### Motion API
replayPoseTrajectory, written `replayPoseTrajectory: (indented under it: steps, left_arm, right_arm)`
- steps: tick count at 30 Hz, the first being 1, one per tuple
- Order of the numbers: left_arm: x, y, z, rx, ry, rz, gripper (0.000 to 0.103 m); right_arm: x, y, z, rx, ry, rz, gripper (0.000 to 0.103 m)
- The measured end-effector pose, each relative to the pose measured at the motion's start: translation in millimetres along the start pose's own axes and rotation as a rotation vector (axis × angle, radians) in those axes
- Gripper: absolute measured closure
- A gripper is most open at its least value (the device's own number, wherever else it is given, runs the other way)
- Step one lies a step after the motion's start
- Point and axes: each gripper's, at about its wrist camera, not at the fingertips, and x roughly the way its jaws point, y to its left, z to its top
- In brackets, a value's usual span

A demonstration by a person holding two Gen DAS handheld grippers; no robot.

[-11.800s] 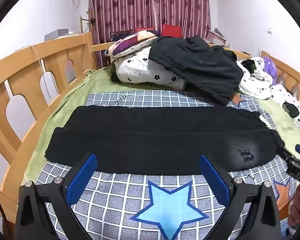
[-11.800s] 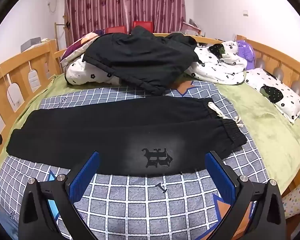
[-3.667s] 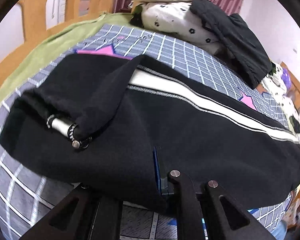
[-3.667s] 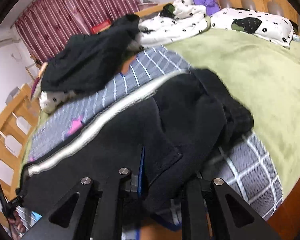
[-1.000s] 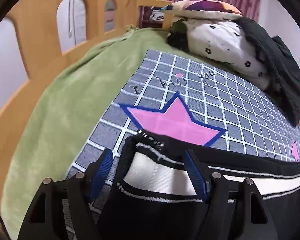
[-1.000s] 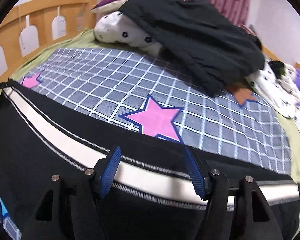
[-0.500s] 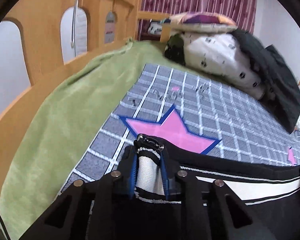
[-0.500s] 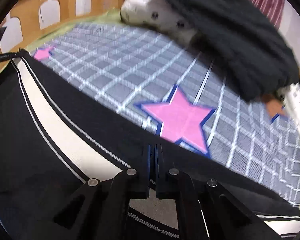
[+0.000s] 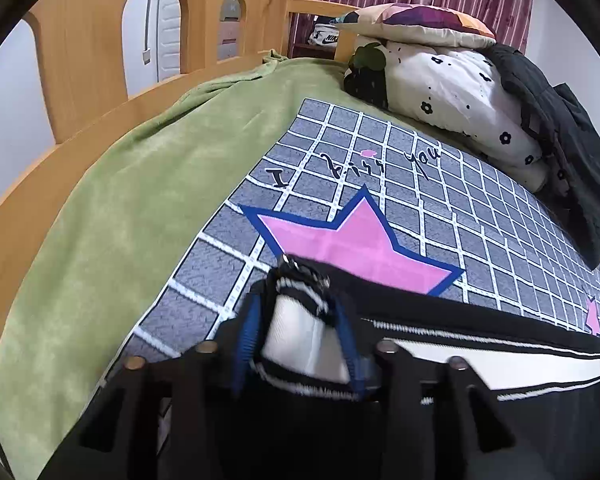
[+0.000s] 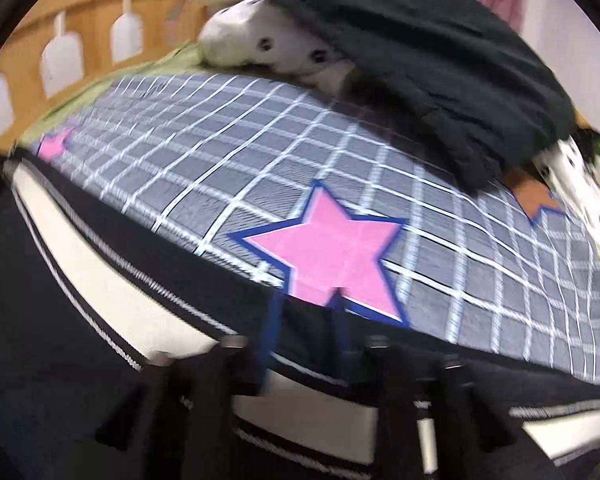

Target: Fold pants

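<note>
Black pants (image 9: pixel 428 312) with a broad white side stripe lie lengthwise across the grey checked quilt (image 9: pixel 440 216). In the left wrist view my left gripper (image 9: pixel 300 316) sits at the cuff end. Its jaws are opening, and the bunched striped cuff (image 9: pixel 300 300) still bulges up between the blue pads (image 9: pixel 248 328). In the blurred right wrist view my right gripper (image 10: pixel 305 320) is at the far long edge of the pants (image 10: pixel 100 280), by a pink star. Its jaws are opening too, with black cloth lying loose between them.
A wooden bed rail (image 9: pixel 84 52) and a green blanket (image 9: pixel 132 184) run along the left. Pillows (image 9: pixel 452 80) with a black jacket (image 10: pixel 420 52) over them are piled at the far end. Pink stars (image 10: pixel 332 248) mark the quilt beyond the pants.
Half a second ago both grippers were pinched shut on the pants' far edge; now both pairs of pads stand apart with the cloth loose between them. The right view has dropped slightly.
</note>
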Motion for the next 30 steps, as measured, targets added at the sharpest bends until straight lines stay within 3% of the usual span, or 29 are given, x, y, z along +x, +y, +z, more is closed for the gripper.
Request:
replayPoseTrajectory:
  steps: [1,5,9,14,16,17,20,23,25,27,30]
  left_arm:
    - [-5.0,0.1,-1.8,-0.001,-0.007,0.008,0.042]
    - [-27.2,-3.7,-5.8,0.009,-0.056,-0.033,0.040]
    - [-42.8,-17.6,-13.0,0.043,-0.079,-0.031,0.040]
    - [-53.7,-32.6,-25.3,0.081,-0.083,-0.006,0.040]
    - [-59.4,-34.5,-32.7,0.087,-0.084,0.011,0.040]
    - [-62.7,-34.3,-37.2,0.086,-0.082,0.016,0.039]
    - [-70.8,-29.5,-47.3,0.063,-0.072,0.012,0.040]
    - [-73.3,-26.7,-51.8,0.043,-0.063,-0.011,0.040]
    - [-70.9,-29.5,-51.4,0.048,-0.041,-0.004,0.040]
    - [-73.3,-33.2,-51.1,0.065,-0.047,0.006,0.040]
    - [-82.6,-34.5,-50.8,0.092,-0.068,0.029,0.039]
  right_arm:
    - [-13.5,-11.9,-2.0,0.023,-0.025,0.008,0.057]
    - [-49.9,-58.0,-11.8,0.062,-0.077,-0.030,0.047]
    - [-46.8,-99.4,-14.0,0.036,0.019,-0.068,0.047]
    - [-20.1,-108.5,-16.6,-0.082,0.117,-0.039,0.047]
    - [-8.4,-103.8,-25.0,-0.150,0.168,-0.003,0.069]
    - [-7.9,-101.7,-26.6,-0.169,0.174,0.026,0.099]
    - [-22.5,-90.3,-27.5,-0.228,0.103,-0.017,0.100]
    - [-42.8,-105.3,-20.1,-0.124,-0.014,-0.003,0.100]
    - [-34.3,-107.2,-21.1,-0.111,-0.003,-0.008,0.100]
    - [-6.2,-100.0,-30.0,-0.144,0.068,-0.045,0.100]
    - [-4.3,-99.3,-33.9,-0.111,0.039,-0.076,0.093]
